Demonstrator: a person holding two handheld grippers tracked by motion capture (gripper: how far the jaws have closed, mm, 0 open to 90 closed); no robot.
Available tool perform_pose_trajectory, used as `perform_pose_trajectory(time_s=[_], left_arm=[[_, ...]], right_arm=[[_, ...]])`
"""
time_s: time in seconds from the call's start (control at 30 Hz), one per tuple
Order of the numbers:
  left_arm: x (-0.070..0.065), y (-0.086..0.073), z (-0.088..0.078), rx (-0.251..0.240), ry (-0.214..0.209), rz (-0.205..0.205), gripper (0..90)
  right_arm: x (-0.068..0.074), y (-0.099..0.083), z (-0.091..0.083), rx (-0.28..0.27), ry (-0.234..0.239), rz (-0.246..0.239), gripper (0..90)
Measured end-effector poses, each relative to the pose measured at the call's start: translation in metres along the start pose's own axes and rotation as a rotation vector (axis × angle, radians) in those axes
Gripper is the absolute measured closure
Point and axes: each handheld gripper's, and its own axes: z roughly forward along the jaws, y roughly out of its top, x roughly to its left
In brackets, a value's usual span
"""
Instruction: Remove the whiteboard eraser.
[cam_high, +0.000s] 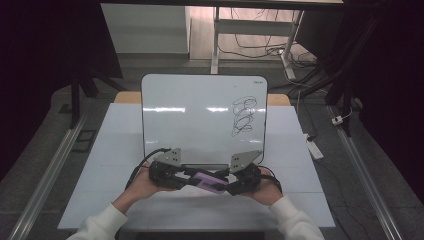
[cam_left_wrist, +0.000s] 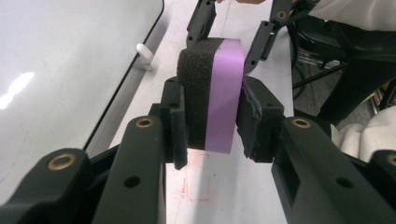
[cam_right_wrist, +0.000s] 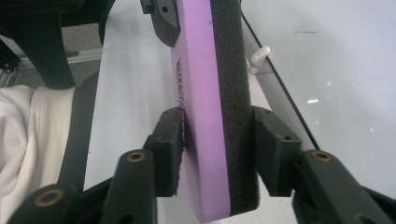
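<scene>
Looking down from the high view, a whiteboard (cam_high: 202, 117) stands propped on the white table (cam_high: 115, 170), with a black scribble (cam_high: 243, 116) on the side of it toward the person's right hand. Just in front of the whiteboard's lower edge, two hands hold the grippers nose to nose. The left gripper (cam_high: 186, 176) and the right gripper (cam_high: 226, 184) meet on a purple and black eraser (cam_high: 207, 181), which lies between them, close to the board's bottom edge and above the table.

From the left gripper view, the eraser (cam_left_wrist: 212, 95) stands on end between this gripper's two black jaws, its black sponge side against one pad and its purple side against the other. The pads press on it, so the left gripper (cam_left_wrist: 210, 128) is clamped on the eraser. The whiteboard (cam_left_wrist: 60, 65) lies just beside the eraser, and the other gripper's jaws reach the eraser's far end.

From the right gripper view, the eraser (cam_right_wrist: 215, 116) runs lengthwise between the jaws of the right gripper (cam_right_wrist: 217, 149). The pads sit at the purple face and the sponge face; whether they press or merely flank it I cannot tell. The whiteboard (cam_right_wrist: 336, 60) lies just beside the eraser's sponge side.
</scene>
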Motion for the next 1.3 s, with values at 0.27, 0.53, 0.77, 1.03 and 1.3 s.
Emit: perform_pose_trajectory(time_s=[0.27, 0.53, 0.77, 1.03, 1.3], left_arm=[[0.01, -0.003, -0.009, -0.051, 0.054, -0.128, 65.0], [0.016, -0.003, -0.008, -0.06, 0.094, -0.233, 65.0], [0.019, -0.001, -0.005, -0.082, 0.084, -0.291, 65.0], [0.019, 0.003, 0.001, -0.094, 0.065, -0.316, 64.9], [0.018, 0.007, 0.006, -0.089, 0.045, -0.32, 64.9]], right_arm=[[0.008, 0.001, -0.017, -0.103, -0.233, 0.01, 35.4], [0.035, 0.001, -0.007, -0.097, -0.452, -0.078, 32.6], [0.052, 0.004, 0.021, -0.024, -0.601, -0.202, 28.7], [0.056, 0.008, 0.035, 0.013, -0.691, -0.269, 27.0], [0.059, 0.007, 0.04, 0.05, -0.764, -0.352, 36.5]])
